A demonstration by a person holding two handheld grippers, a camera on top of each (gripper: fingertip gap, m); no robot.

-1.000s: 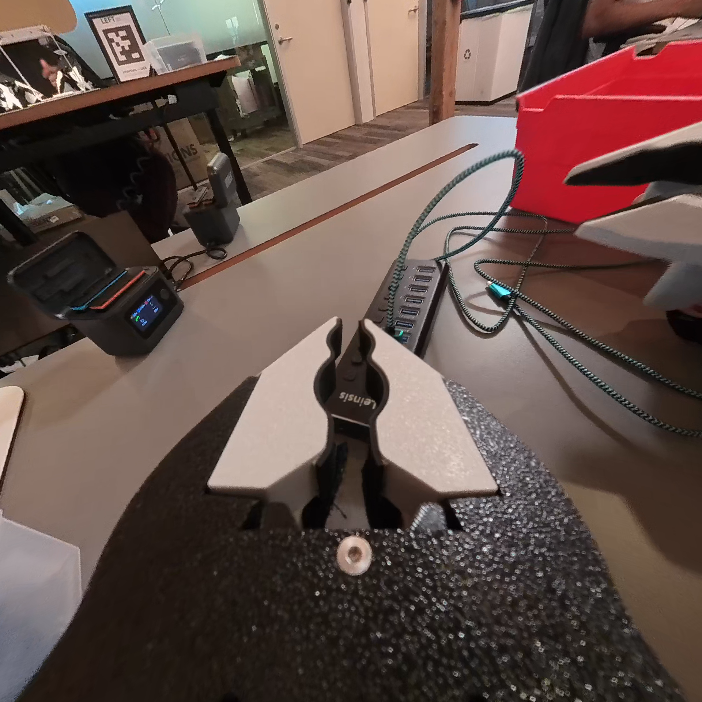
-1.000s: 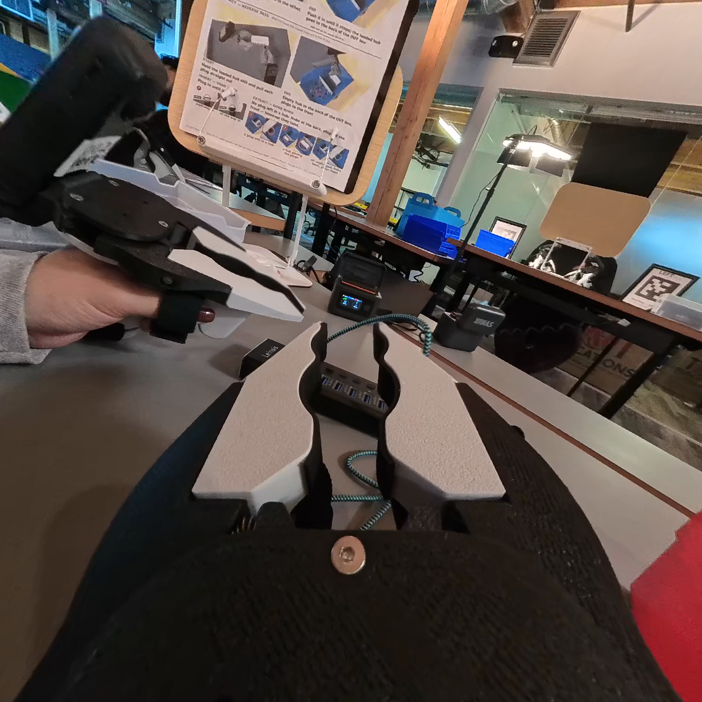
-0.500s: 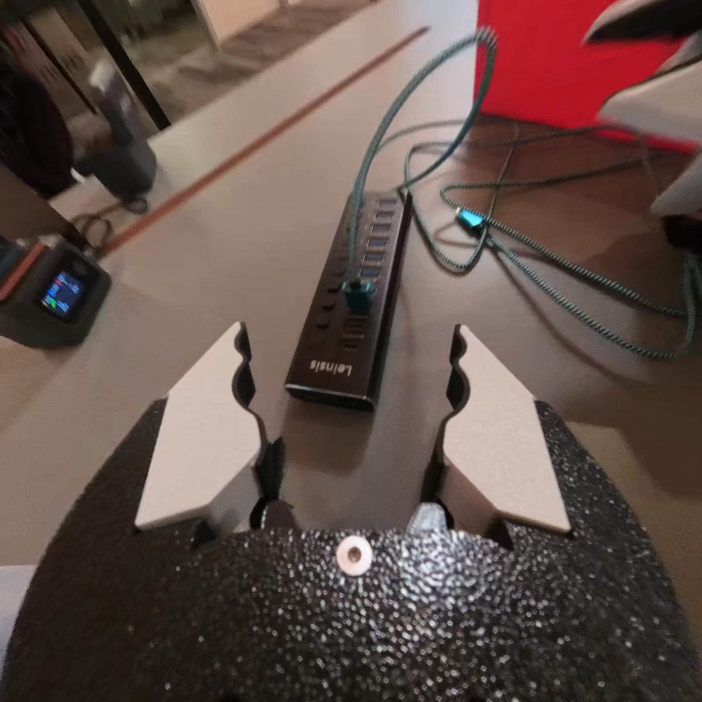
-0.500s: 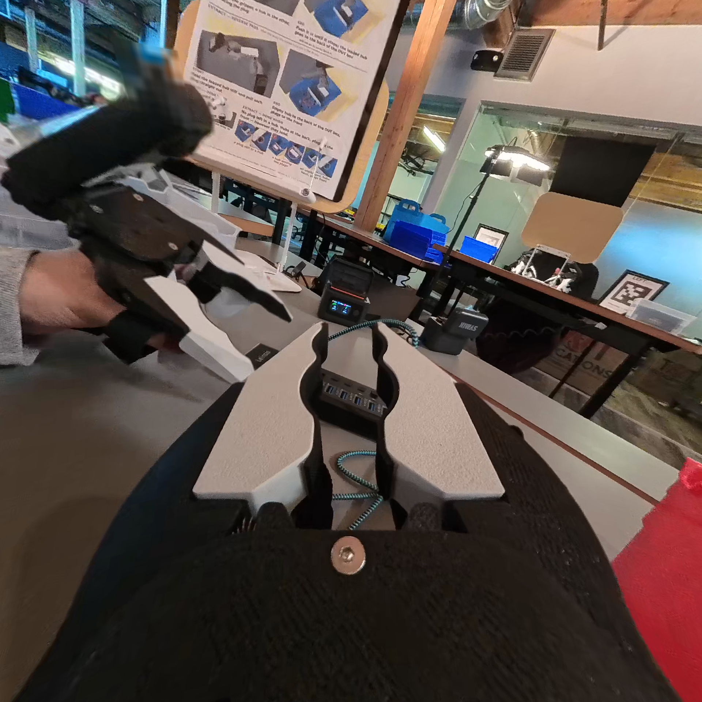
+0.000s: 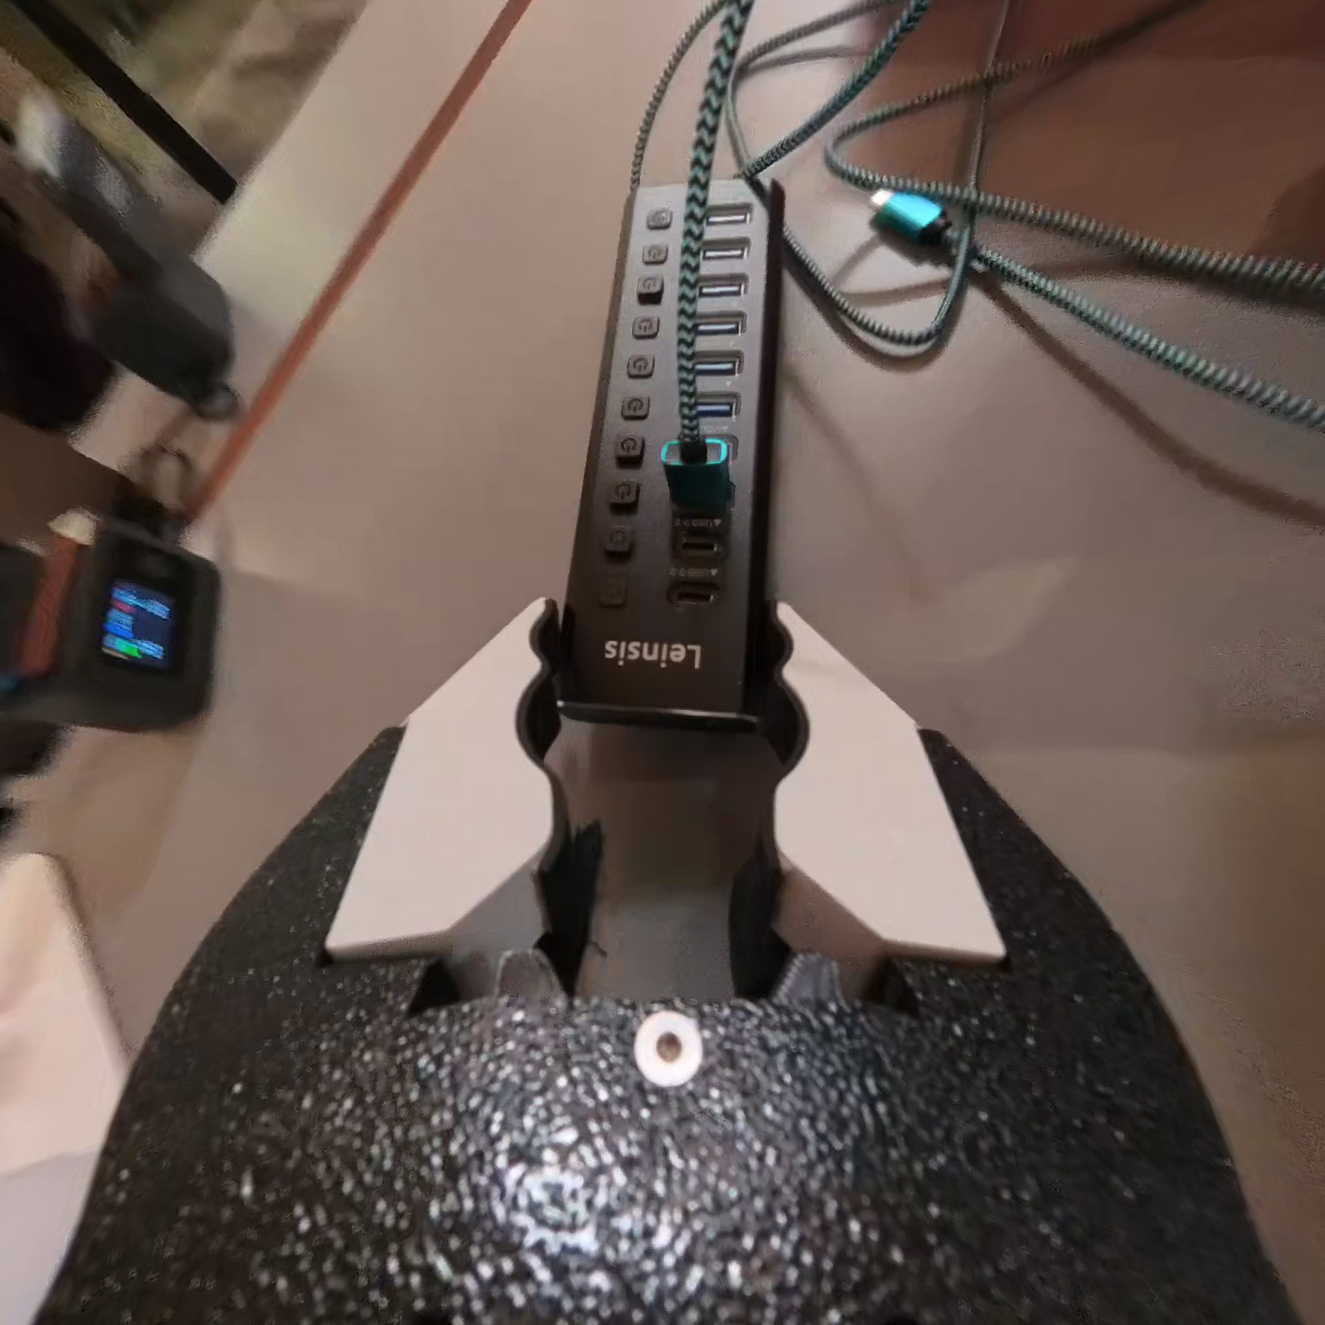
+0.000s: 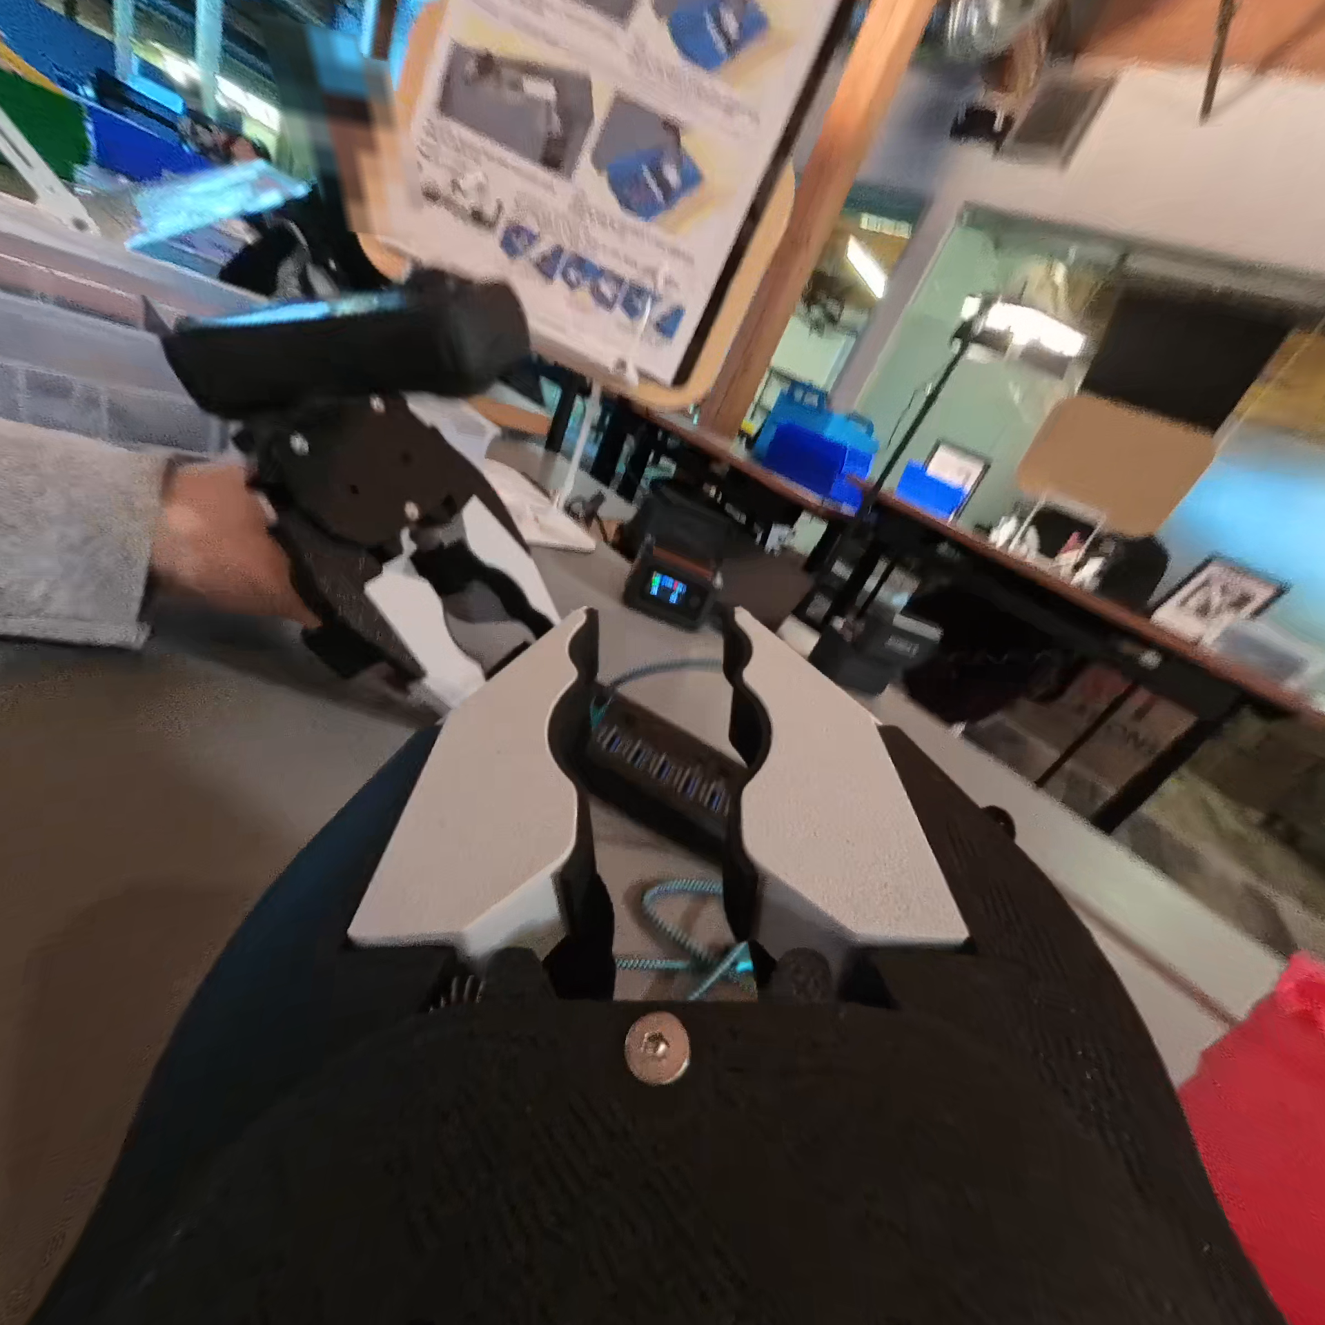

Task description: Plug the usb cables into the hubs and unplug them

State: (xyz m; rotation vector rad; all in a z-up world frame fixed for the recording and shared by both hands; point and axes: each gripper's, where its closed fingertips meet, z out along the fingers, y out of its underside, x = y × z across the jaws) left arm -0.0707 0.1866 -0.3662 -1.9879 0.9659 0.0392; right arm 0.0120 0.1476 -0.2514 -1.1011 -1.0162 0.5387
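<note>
A black USB hub (image 5: 667, 430) lies lengthwise on the grey table (image 5: 430, 358). A teal plug (image 5: 694, 477) on a braided green cable (image 5: 699, 215) sits in one of its ports. My left gripper (image 5: 659, 645) is closed against both sides of the hub's near end. A loose teal connector (image 5: 910, 215) lies to the right among more cable loops. My right gripper (image 6: 659, 645) is partly open and empty, above the table, looking over the hub (image 6: 663, 771) and a cable loop (image 6: 674, 903). The left gripper (image 6: 466, 645) also shows there, held in a hand (image 6: 208, 545).
A small black device with a lit screen (image 5: 136, 631) stands left of the hub and also shows in the right wrist view (image 6: 674, 591). A red bin (image 6: 1276, 1111) is at the right. An instruction board (image 6: 573, 143) stands behind. A dark adapter (image 5: 165, 315) sits far left. Some 15 cm of space lies between my two pairs of fingers. The loose teal connector (image 5: 910, 215) lies around 12 cm away from my left fingertips.
My left gripper tipped down, opened wide, moved forward over the hub's near end and closed in on its sides. My right gripper's fingers have spread a little.
</note>
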